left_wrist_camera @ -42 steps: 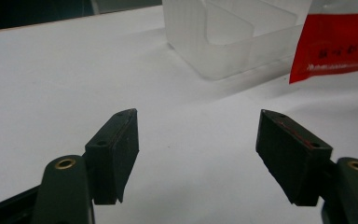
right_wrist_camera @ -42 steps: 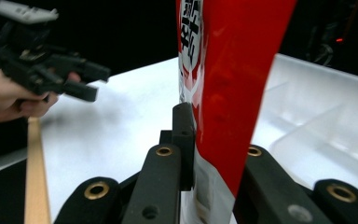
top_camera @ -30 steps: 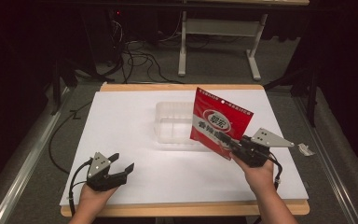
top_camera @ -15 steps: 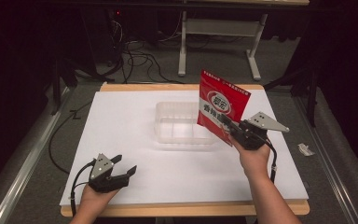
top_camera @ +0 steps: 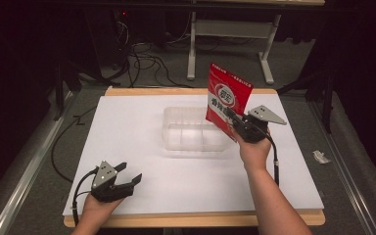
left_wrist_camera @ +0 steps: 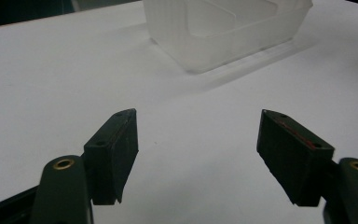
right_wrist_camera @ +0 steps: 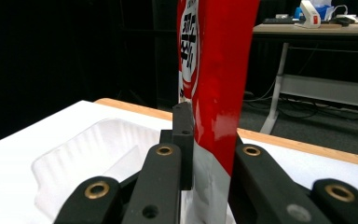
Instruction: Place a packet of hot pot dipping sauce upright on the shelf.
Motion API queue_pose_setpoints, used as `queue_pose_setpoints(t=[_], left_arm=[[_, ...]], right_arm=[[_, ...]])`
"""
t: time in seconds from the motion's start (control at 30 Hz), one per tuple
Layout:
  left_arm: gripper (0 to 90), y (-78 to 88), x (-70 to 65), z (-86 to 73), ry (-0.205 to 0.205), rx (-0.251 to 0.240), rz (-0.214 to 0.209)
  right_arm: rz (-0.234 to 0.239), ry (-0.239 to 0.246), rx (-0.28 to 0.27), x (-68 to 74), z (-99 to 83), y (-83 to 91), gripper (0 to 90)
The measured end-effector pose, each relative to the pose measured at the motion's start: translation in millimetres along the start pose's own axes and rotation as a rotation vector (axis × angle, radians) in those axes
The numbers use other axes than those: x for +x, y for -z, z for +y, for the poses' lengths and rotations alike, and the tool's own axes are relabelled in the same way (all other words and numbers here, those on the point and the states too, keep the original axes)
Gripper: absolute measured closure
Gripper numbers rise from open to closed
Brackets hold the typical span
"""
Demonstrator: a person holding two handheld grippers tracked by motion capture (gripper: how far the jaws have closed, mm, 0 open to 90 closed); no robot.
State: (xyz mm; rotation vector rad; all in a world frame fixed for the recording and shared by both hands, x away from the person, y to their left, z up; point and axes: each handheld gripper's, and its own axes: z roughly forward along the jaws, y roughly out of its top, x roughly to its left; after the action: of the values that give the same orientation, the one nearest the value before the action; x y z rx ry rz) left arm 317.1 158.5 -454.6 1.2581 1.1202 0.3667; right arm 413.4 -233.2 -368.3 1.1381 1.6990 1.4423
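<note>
From above there is one red packet [top_camera: 226, 100], one clear plastic tray [top_camera: 194, 133], one white table [top_camera: 137, 122] and two grippers. The right gripper [top_camera: 236, 122] is clamped on the packet's lower edge and holds it up in the air over the right end of the tray, standing nearly upright with its long side running up and down, the top leaning a little to the left and its printed face turned toward the near edge of the table. The left gripper [top_camera: 129, 176] rests near the front left corner of the table, well apart from the tray, jaws spread with nothing between them. In the left gripper view, the two black jaws stand wide apart over bare white tabletop, with the single tray [left_wrist_camera: 223, 32] ahead (its inner dividers just show). In the right gripper view, the jaws are pressed together on the packet [right_wrist_camera: 216, 70], which rises straight up between them, and the tray [right_wrist_camera: 93, 154] lies below and to the left.
</note>
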Motion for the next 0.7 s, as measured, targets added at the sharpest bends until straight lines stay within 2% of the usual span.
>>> queue_pose_setpoints(t=[0.23,0.7], left_arm=[[29.9,0.8,0.9,1.0,0.005,-0.004,-0.001],[30.0,0.8,1.7,0.1,0.009,0.006,-0.001]], right_arm=[[-0.041,0.016,0.002,4.3,-3.8,-18.6,86.1],[-0.086,0.054,0.022,10.6,-19.1,-40.2,86.2]])
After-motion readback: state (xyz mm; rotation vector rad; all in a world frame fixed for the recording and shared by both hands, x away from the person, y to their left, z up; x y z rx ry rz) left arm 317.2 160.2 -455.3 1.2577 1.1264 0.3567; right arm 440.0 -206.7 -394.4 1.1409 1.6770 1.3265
